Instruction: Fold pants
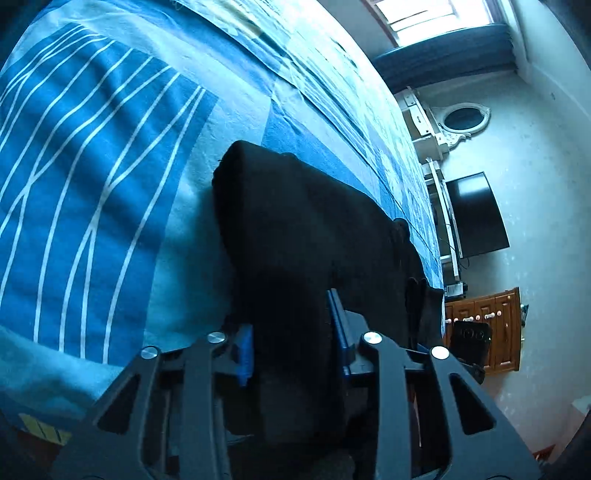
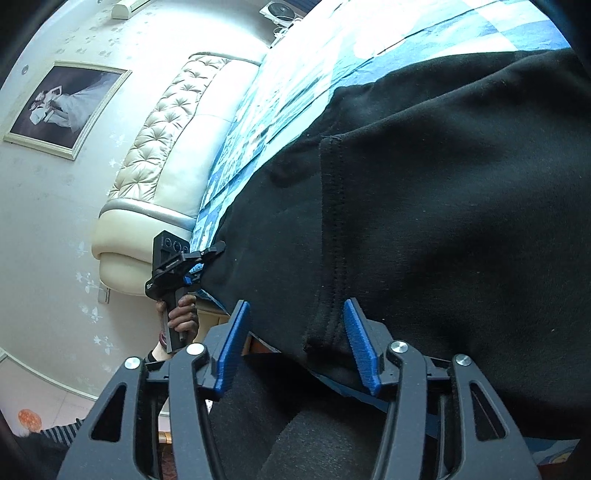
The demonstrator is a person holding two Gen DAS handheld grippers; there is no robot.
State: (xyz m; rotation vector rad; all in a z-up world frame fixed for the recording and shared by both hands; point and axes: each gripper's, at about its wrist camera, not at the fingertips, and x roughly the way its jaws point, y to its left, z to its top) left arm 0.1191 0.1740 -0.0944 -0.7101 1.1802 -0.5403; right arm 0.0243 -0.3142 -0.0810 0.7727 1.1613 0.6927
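The black pants (image 1: 295,221) lie on the blue bed cover (image 1: 92,166), running away from the camera along the bed's edge. My left gripper (image 1: 291,332) has its blue pads (image 1: 245,354) on either side of the near end of the pants, with a wide gap filled by cloth. In the right wrist view the pants (image 2: 443,203) fill the right half, with a stitched seam (image 2: 332,229) down the middle. My right gripper (image 2: 295,343) is open, its blue pads (image 2: 232,347) straddling the seam end at the bed's edge. The left gripper (image 2: 207,258) shows there at the pants' far end.
A padded cream headboard (image 2: 162,147) and a framed picture (image 2: 62,107) are on the wall. A dark screen (image 1: 476,214), a white mirror stand (image 1: 443,125) and a wooden cabinet (image 1: 495,328) stand beyond the bed's edge. A window (image 1: 436,14) is at top.
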